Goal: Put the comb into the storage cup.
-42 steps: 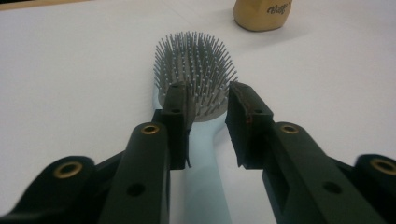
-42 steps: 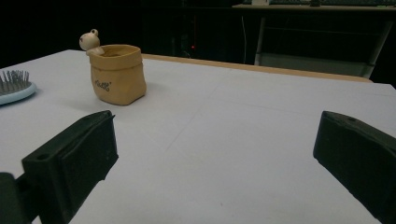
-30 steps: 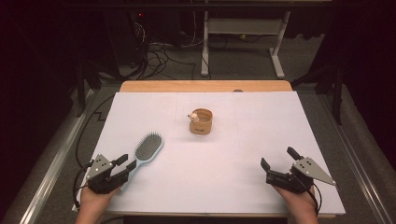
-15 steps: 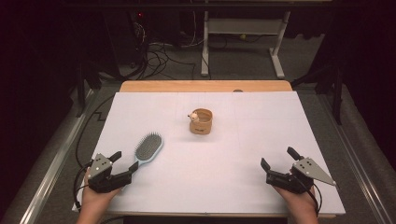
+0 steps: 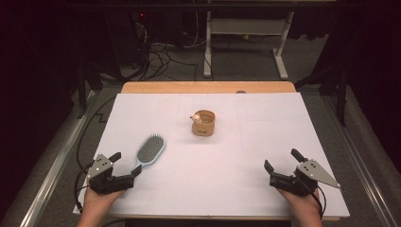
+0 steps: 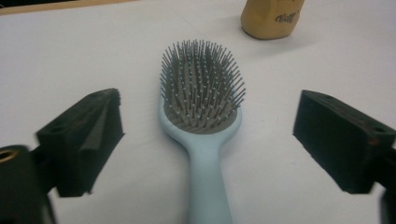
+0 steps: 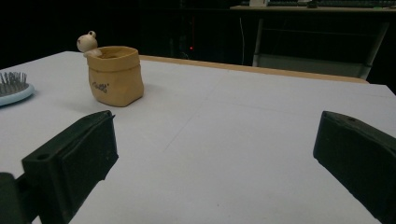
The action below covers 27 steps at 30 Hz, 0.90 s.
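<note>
White matte desk (image 5: 236, 189), wood far edge | brush (image 6: 201, 112): pale blue smooth plastic, oval head, grey pins up, handle between left claw (image 6: 205, 140) jaws, just opened, untouched | pot (image 7: 114, 74): tan sack shape, writing illegible | right claw (image 7: 215, 163): released.

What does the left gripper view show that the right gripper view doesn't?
The left gripper view gives the whole hairbrush, bristles up, its handle running between the open left gripper fingers without touching them. The right gripper view gives the little figure on the tan pot's rim and the open right gripper. Both share the tan pot and white table.
</note>
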### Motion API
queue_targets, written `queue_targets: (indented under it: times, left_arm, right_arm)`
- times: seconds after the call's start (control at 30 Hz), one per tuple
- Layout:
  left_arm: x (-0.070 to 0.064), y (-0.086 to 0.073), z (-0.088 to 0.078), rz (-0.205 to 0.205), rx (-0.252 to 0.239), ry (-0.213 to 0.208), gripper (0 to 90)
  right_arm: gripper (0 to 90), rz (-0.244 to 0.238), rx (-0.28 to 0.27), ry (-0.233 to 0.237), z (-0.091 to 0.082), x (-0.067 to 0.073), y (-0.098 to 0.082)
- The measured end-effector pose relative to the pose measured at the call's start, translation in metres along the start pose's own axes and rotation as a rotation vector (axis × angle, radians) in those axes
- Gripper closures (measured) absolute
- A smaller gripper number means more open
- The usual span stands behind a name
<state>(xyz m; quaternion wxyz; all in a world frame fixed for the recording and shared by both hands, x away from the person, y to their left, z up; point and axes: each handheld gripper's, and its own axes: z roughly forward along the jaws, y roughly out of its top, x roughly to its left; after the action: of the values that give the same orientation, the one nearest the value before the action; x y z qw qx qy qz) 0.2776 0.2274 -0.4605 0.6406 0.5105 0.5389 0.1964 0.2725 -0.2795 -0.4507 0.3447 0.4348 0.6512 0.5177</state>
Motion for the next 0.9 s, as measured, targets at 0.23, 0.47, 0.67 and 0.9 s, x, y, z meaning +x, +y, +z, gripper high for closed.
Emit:
queue_targets:
  times: [0.23, 0.47, 0.67, 0.9]
  left_arm:
    - [0.000, -0.001, 0.002, -0.009, 0.015, -0.038, 0.5]
    - [0.000, 0.000, 0.003, -0.009, 0.007, -0.029, 0.5]
    - [-0.001, 0.005, 0.006, -0.008, 0.038, -0.005, 0.8]
    - [-0.004, 0.006, 0.020, 0.023, 0.103, 0.036, 0.5]
  right_arm:
    - [0.4, -0.007, 0.000, 0.002, 0.001, 0.000, 0.000]
    - [0.4, -0.009, 0.001, 0.002, 0.001, 0.000, 0.000]
    - [0.4, -0.011, 0.000, 0.000, 0.000, 0.000, 0.000]
    - [0.4, -0.011, -0.004, 0.003, 0.000, 0.000, 0.001]
